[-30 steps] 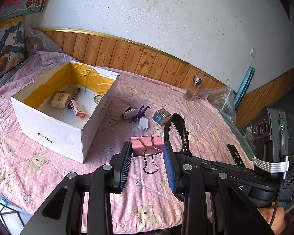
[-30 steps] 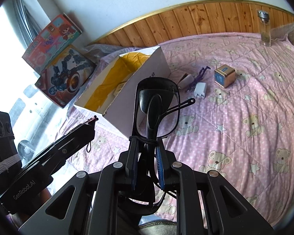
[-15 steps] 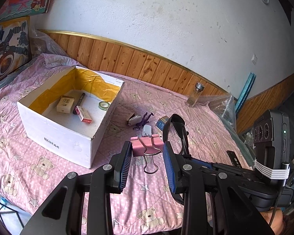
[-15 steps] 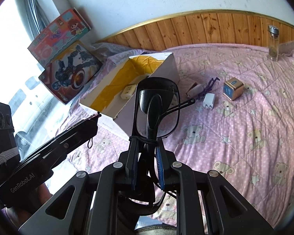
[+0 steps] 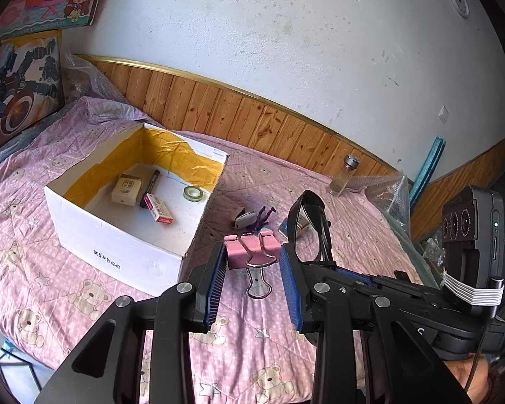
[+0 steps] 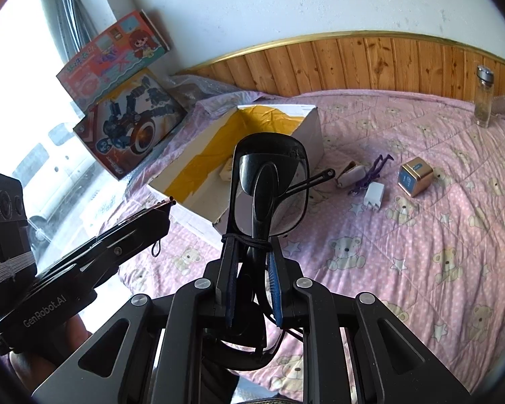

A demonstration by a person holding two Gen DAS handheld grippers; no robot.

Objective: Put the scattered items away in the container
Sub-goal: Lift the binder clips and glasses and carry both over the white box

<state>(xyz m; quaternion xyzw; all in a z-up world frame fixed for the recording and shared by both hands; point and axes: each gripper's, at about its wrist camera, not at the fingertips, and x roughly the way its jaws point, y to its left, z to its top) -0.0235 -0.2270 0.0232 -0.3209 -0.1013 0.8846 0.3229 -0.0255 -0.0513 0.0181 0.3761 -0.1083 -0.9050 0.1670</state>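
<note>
- White box (image 5: pixel 124 235): ahead-left of both grippers, open-topped to receive items; several already lie inside.
- Sunglasses (image 6: pixel 269 185): clamped folded and upright in the right gripper (image 6: pixel 252 262), likely for dropping in.
- Pink binder clip (image 5: pixel 252 250): pinched between the left gripper (image 5: pixel 252 269) fingers, carried clear of the bedspread (image 5: pixel 353 235).

2 picture boxes (image 6: pixel 121 114) lean by the window; a wall clock (image 5: pixel 458 0) hangs above wooden wainscoting (image 5: pixel 252 121).
</note>
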